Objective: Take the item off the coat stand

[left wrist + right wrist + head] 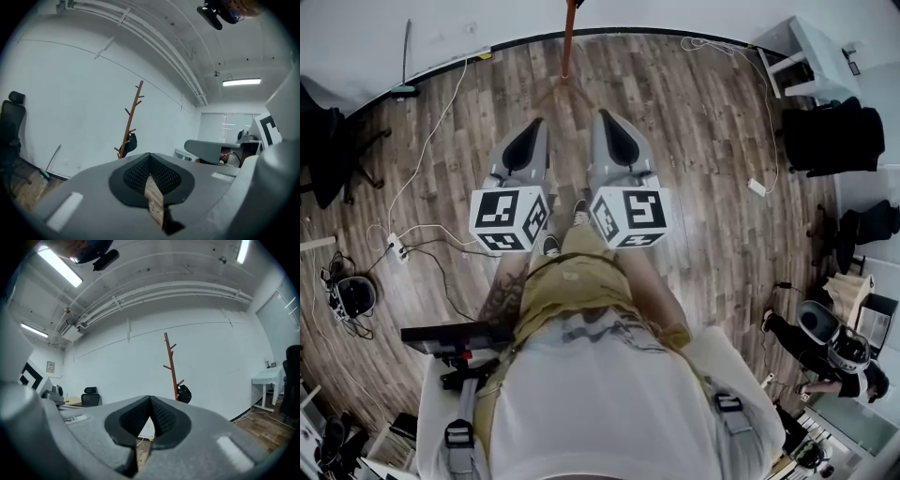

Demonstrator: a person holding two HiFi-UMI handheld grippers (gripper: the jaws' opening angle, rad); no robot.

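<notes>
A white wall [117, 376] meets a wood-plank floor [694, 141] trailed with white cables [427, 141], black office chairs [830, 139] stand beside a white desk [811, 52] at the right, and strip lights [241, 82] and long pipes [164, 289] run along the white ceiling.

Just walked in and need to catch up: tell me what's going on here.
A person holds the left gripper and right gripper, both shut and empty, aimed across the room at a brown coat stand by the white wall. A dark item hangs low on the stand; neither gripper is near it.
</notes>
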